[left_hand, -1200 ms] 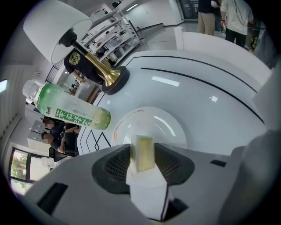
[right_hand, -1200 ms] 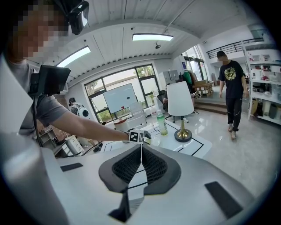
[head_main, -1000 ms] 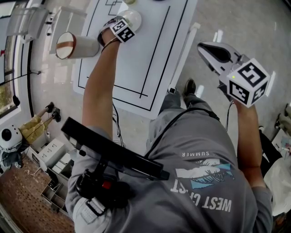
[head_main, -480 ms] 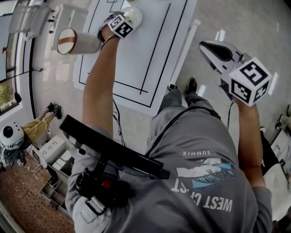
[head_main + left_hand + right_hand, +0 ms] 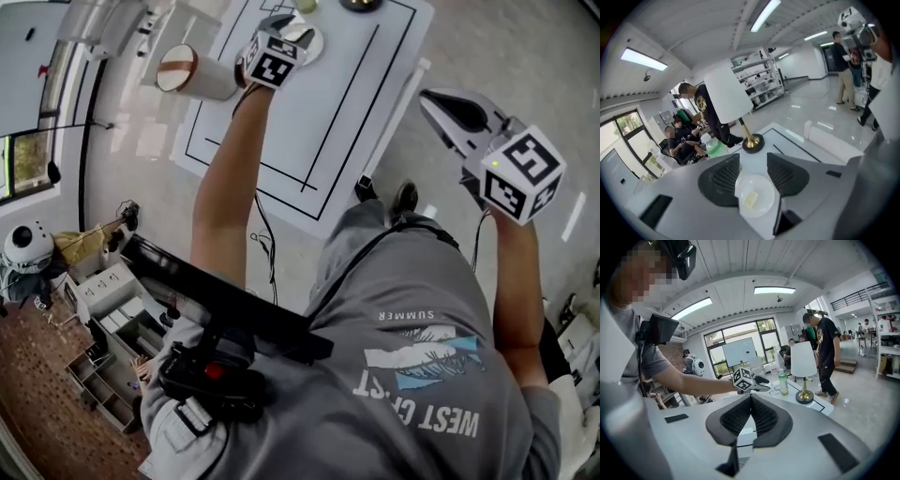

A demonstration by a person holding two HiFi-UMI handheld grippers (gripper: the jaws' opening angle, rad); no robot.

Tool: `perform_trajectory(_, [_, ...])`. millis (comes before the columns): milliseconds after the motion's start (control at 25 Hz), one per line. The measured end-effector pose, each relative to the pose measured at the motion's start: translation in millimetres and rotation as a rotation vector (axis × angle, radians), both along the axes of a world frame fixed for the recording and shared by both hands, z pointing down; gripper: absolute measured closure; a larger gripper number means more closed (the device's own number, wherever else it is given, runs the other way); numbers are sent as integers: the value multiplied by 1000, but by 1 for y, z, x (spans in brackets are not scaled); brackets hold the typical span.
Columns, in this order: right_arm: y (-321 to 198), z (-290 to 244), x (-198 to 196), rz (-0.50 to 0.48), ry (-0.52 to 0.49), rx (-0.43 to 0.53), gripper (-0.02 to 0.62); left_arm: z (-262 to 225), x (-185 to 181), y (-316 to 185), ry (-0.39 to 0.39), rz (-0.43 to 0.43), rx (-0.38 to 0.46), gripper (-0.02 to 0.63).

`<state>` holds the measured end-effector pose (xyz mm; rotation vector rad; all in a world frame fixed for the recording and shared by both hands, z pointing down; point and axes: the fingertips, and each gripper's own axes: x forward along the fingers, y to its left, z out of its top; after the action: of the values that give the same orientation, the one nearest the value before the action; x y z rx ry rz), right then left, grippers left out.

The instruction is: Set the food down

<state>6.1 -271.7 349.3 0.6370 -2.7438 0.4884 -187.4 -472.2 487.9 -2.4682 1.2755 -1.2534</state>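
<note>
A small white plate (image 5: 754,196) with a pale yellow piece of food (image 5: 751,199) lies on the white table (image 5: 787,140). My left gripper (image 5: 753,163) hovers just over it with its jaws spread wide; the pads do not touch the plate. In the head view this gripper (image 5: 292,33) reaches over the plate (image 5: 316,42) at the table's far side. My right gripper (image 5: 433,98) hangs in the air to the right, off the table. Its jaws (image 5: 751,399) are shut with nothing between them.
A table lamp with a white shade (image 5: 727,93) and a gold-and-black base (image 5: 753,143) stands just beyond the plate. A green bottle (image 5: 783,383) stands near it. The table (image 5: 309,141) carries black outline markings. Several people stand or sit around the room, and shelves (image 5: 759,82) line the back.
The head view has swung, so more of the table's far end shows. The left gripper stays over the plate. The right gripper keeps its place in the air.
</note>
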Motion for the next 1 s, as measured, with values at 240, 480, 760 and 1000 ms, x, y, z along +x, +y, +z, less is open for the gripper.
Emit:
perform_trajectory(240, [14, -31, 6, -55, -41, 66, 589, -97, 37, 42, 236, -15, 135, 420])
perform_trajectory(480, [29, -64, 15, -108, -104, 138, 589, -186, 73, 96, 445, -7, 236, 457])
perform_trajectory(760, [50, -96, 26, -171, -185, 206, 589, -247, 92, 172, 696, -45, 307, 577])
perform_trajectory(1000, [61, -106, 32, -213, -241, 220, 589, -249, 83, 228, 800, -181, 322, 578])
